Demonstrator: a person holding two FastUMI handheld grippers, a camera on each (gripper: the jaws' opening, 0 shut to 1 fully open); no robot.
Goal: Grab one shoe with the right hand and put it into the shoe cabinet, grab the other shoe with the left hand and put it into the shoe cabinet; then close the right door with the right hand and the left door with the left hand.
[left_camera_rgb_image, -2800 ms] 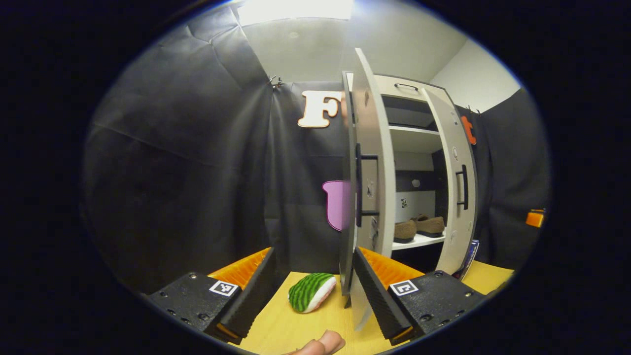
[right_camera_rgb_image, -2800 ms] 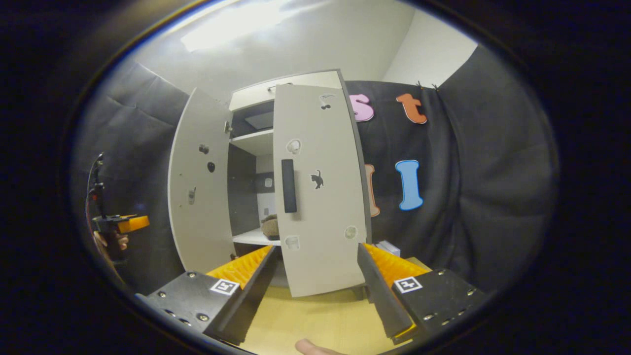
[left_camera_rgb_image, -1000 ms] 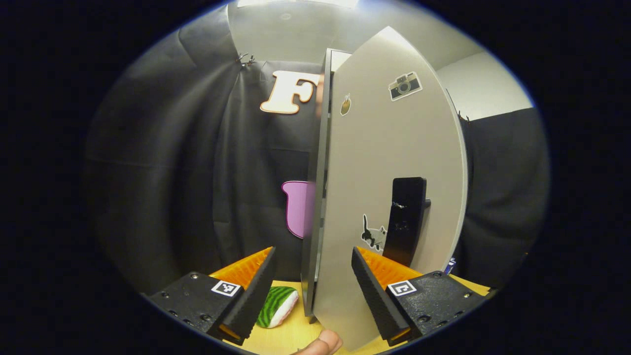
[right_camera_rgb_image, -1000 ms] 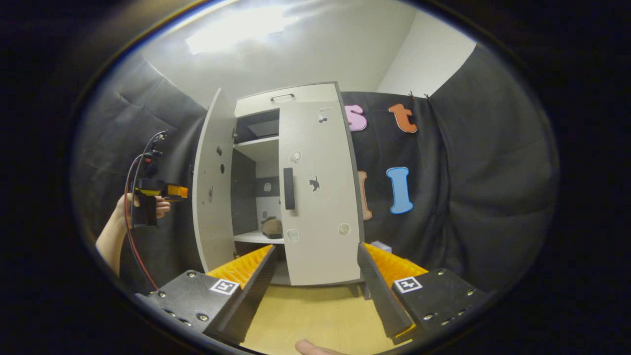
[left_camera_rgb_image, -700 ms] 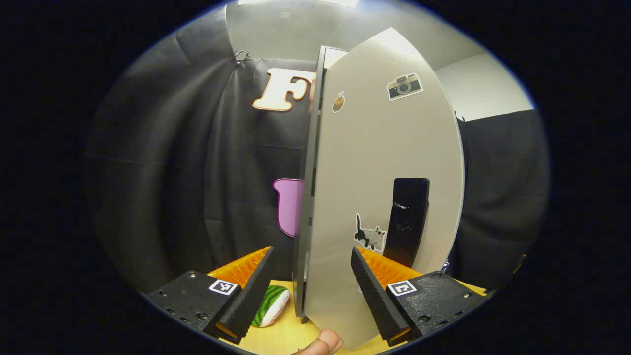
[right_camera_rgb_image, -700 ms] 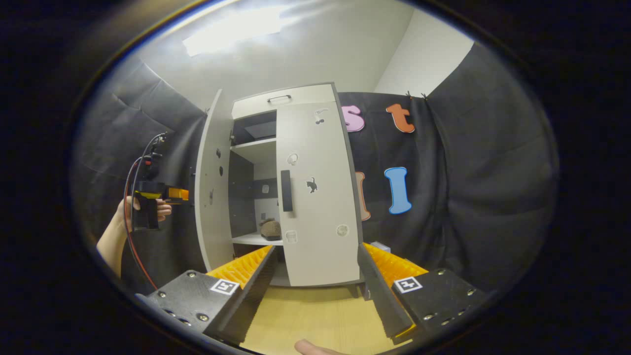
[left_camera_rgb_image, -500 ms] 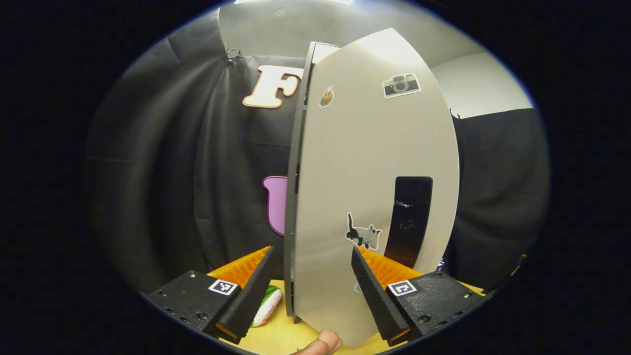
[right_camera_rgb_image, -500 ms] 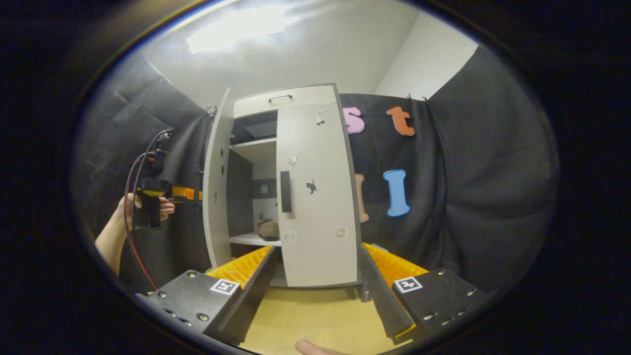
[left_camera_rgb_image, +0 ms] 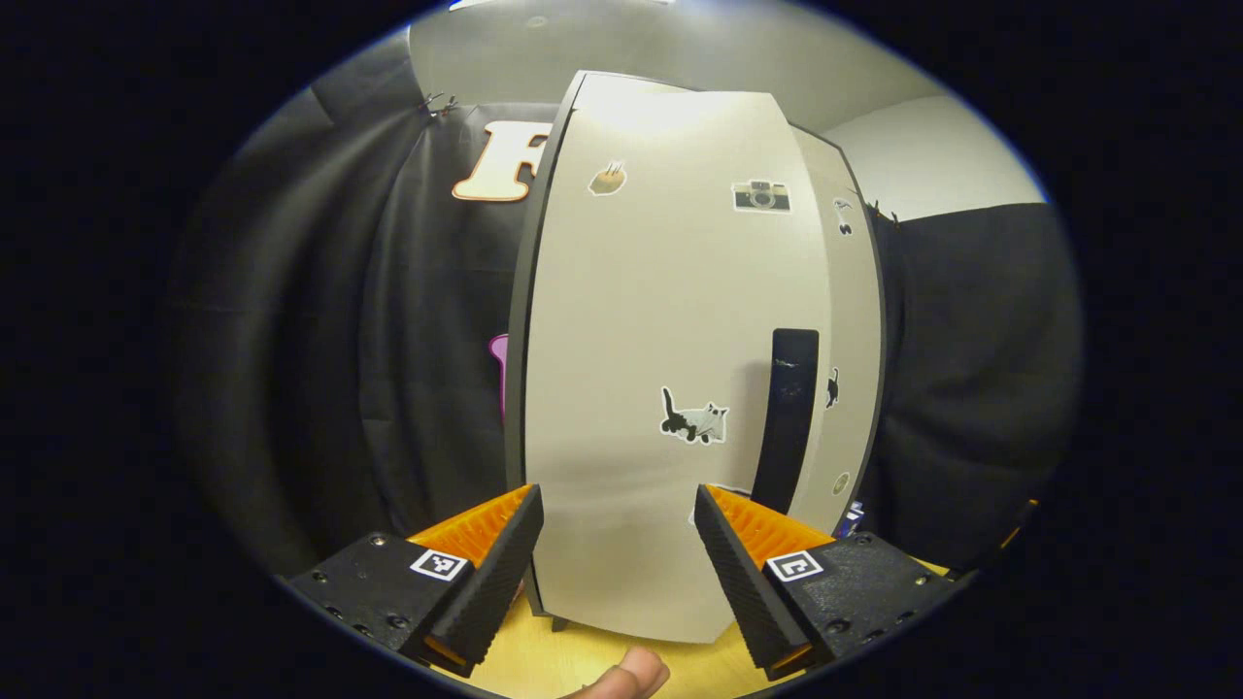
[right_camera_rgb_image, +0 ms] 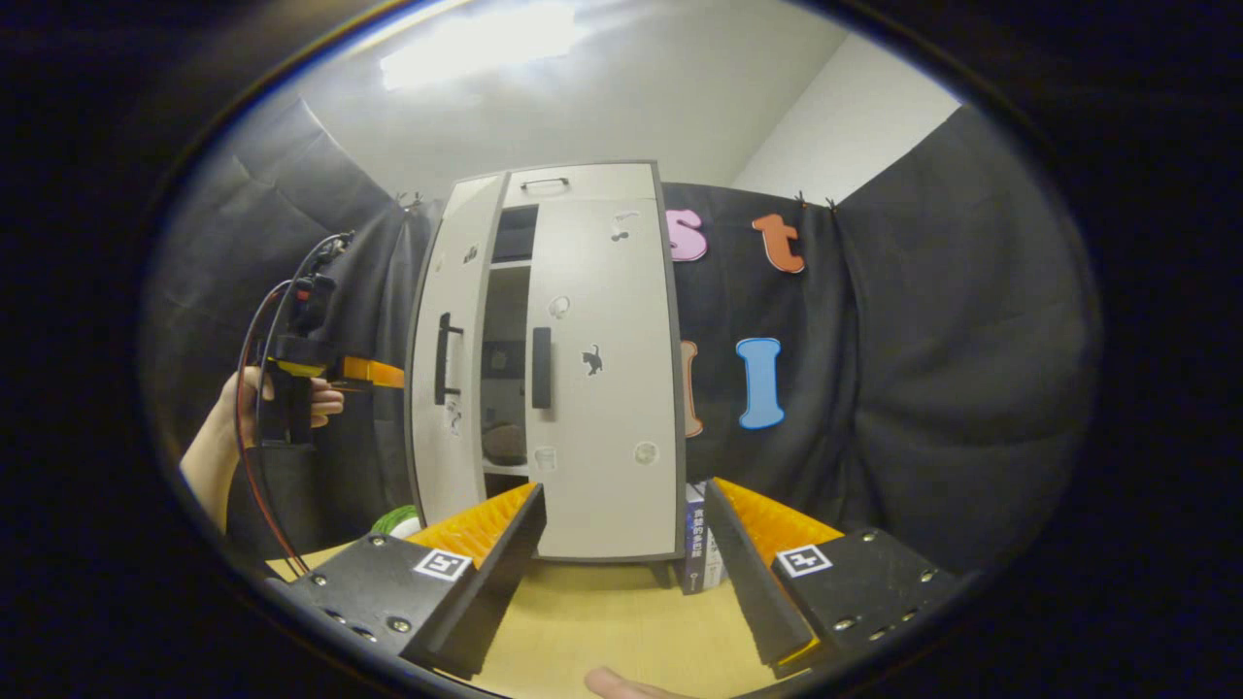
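The pale grey left door [right_camera_rgb_image: 449, 369] stands narrowly ajar beside the shut right door [right_camera_rgb_image: 602, 379], half-hiding a brown shoe [right_camera_rgb_image: 505, 444]; both the left gripper [left_camera_rgb_image: 617, 544] and the right gripper [right_camera_rgb_image: 621, 544] gape wide, holding nothing.

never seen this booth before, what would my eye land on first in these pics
The tall pale grey shoe cabinet on the yellow wooden table dominates the right gripper view; its right door looks shut while the left door stands slightly ajar, a dark gap between them. In the left gripper view that sticker-dotted left door looms right ahead of the open left tool. At the cabinet's left side, a hand holds that left tool against the door.
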